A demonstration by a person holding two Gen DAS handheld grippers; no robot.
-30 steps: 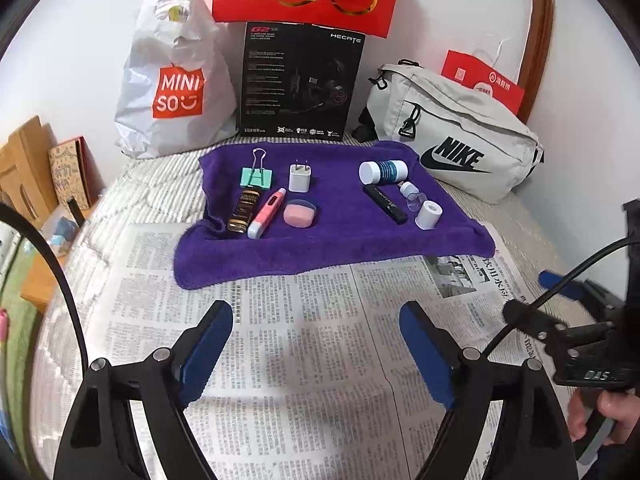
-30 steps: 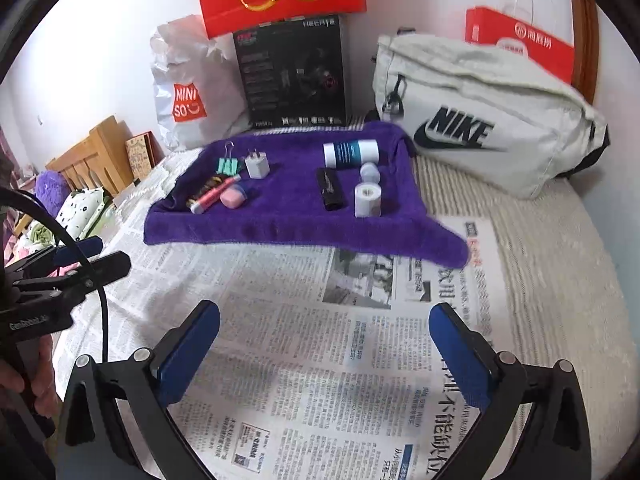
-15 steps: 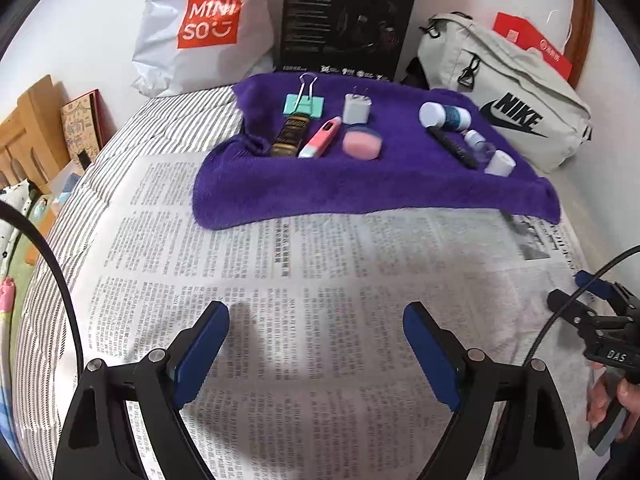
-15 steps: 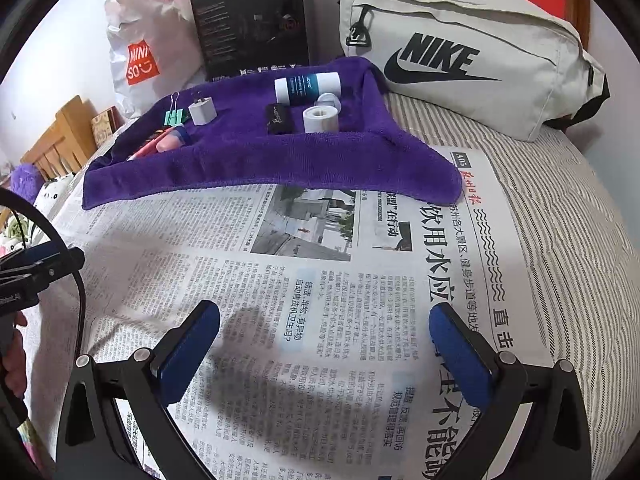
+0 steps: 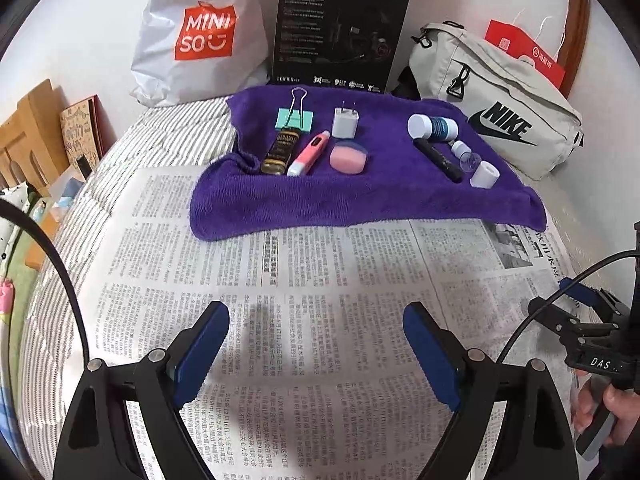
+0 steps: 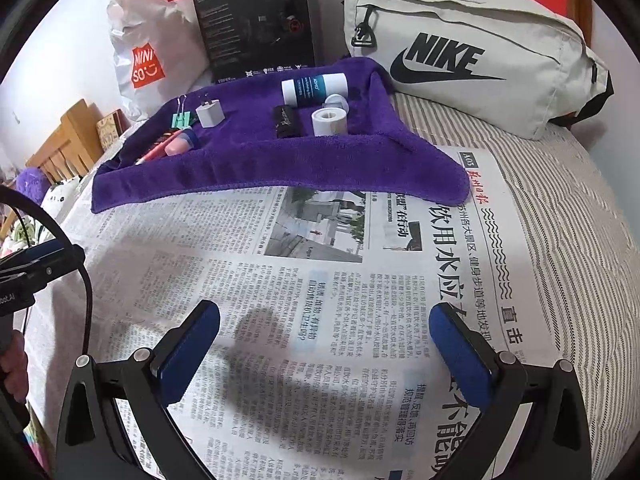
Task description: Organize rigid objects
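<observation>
Both my left claw [image 5: 316,320] and right claw [image 6: 324,320] hover wide and empty above the newspaper [image 5: 320,280] spread on the bed. The small things lie ahead on the purple towel [image 5: 360,200]: a green binder clip [image 5: 294,118], white charger plug [image 5: 345,122] and pink sponge [image 5: 347,159] to the left; a white-capped bottle [image 5: 432,127], black tube [image 5: 440,159] and white tape roll [image 5: 485,174] to the right

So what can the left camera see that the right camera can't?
Only the left wrist view shows the brown bottle clearly, lying beside the pink pen, and the right gripper. Only the right wrist view shows the newspaper's street photo and the left gripper. Both show the purple towel, white charger, green clip, Nike bag and Miniso bag.
</observation>
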